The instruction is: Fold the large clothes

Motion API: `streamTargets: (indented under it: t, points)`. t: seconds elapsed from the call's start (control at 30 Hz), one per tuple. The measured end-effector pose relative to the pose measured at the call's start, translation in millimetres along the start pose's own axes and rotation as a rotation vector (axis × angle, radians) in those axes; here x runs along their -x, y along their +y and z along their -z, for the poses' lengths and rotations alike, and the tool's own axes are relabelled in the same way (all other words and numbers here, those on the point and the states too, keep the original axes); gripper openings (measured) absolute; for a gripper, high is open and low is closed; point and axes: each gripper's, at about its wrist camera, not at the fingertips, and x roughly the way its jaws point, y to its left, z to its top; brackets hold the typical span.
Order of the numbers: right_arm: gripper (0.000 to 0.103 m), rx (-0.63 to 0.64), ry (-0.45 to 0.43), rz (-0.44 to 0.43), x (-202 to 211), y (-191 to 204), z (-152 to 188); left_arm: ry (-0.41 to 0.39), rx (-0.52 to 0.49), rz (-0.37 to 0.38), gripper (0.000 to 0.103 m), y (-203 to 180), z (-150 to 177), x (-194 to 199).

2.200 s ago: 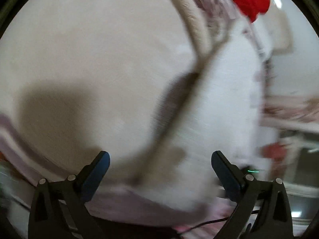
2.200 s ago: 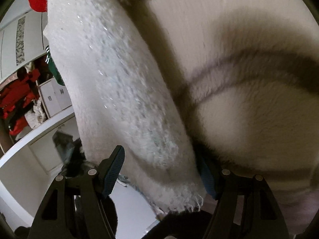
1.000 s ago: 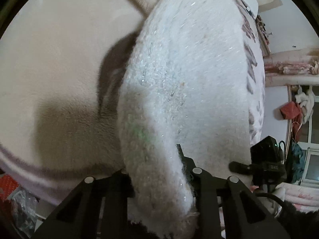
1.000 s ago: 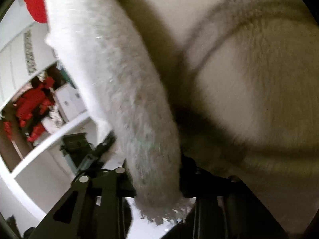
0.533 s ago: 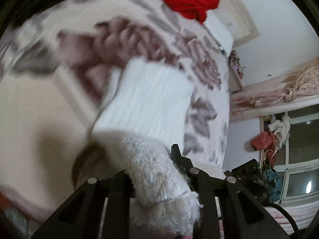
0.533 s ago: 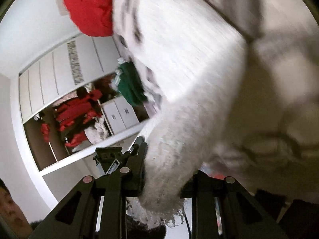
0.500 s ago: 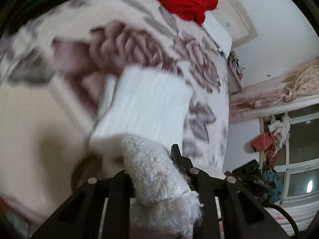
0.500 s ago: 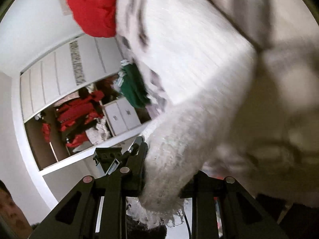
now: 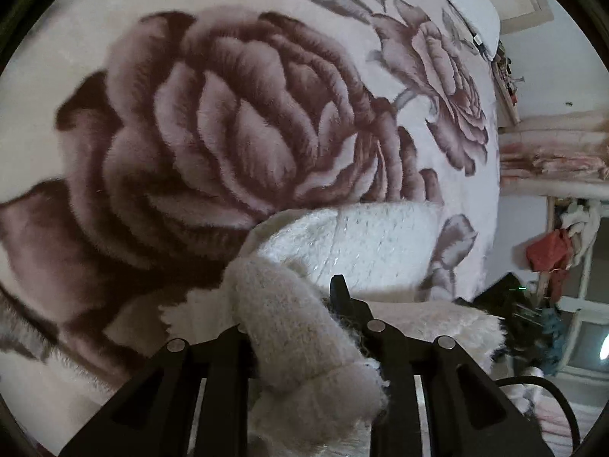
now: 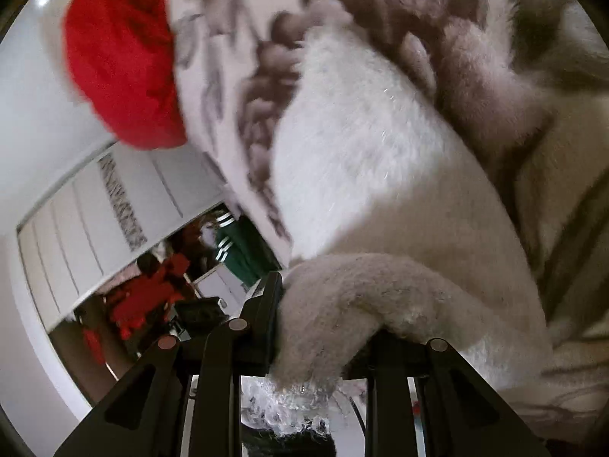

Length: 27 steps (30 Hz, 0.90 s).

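A white fuzzy sweater lies on a plush blanket with big mauve roses. My left gripper has a bunched edge of the sweater between its fingers, and its jaws are opening while the fabric still sits pinched there. In the right wrist view the sweater drapes up from the blanket into my right gripper, which is shut on another bunched, fringed edge. The fabric hides most of each gripper's fingers.
A red garment lies at the far end of the bed. Beyond it stand a white wardrobe, a green garment and hanging red clothes. A black device and a window with clothes are right of the bed.
Both grippers have closed on the sweater's edges and carried them across the bed. The views have swung from the cream part of the blanket to the rose pattern.
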Motion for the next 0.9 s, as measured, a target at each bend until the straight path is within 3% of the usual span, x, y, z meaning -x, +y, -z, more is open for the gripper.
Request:
streamTargets:
  t: [0.13,0.2,0.27,0.3,0.37,0.43,0.5,0.57,0.73,0.83,0.87,0.9]
  points:
    - [0.026,-0.095,0.052,-0.042,-8.9,-5.8,-17.4,0.039,0.013,0.111,0.034,5.1,-10.3,1.8]
    - [0.029,-0.101,0.059,-0.045,-7.1,-5.0,-20.8,0.028,0.024,0.163,0.058,7.5,-13.2,6.4]
    - [0.036,-0.103,0.071,-0.056,-4.8,-2.0,-22.7,-0.022,0.063,0.235,0.074,13.0,-15.2,20.2]
    - [0.039,-0.105,0.075,-0.065,-5.3,-2.3,-21.0,-0.066,0.074,0.261,0.075,15.9,-16.7,30.1]
    - [0.06,-0.091,0.078,-0.129,0.9,2.4,-21.6,-0.148,0.054,0.217,0.075,15.9,-17.5,50.6]
    - [0.065,-0.034,0.045,-0.148,12.2,13.8,-20.9,-0.248,-0.009,0.099,0.075,10.5,-8.4,76.3]
    - [0.066,0.05,0.0,-0.08,30.4,29.8,-18.0,-0.298,-0.063,-0.008,0.075,7.5,8.3,89.2]
    - [0.066,0.187,-0.04,0.043,45.3,49.2,-9.5,-0.325,-0.094,-0.079,0.075,7.9,33.9,94.2]
    - [0.066,0.567,-0.065,0.473,41.6,80.0,24.5,-0.213,-0.15,-0.087,0.075,10.9,102.9,49.5]
    - [0.066,0.71,-0.038,0.61,22.4,78.4,39.7,-0.183,-0.153,-0.126,0.074,9.8,121.2,15.5]
    - [0.066,0.725,-0.028,0.619,17.1,76.3,41.0,-0.202,-0.17,-0.143,0.059,5.2,124.2,12.1]
    - [0.066,0.73,-0.02,0.62,11.8,73.2,40.5,-0.249,-0.215,-0.185,0.026,-4.5,128.1,9.1]
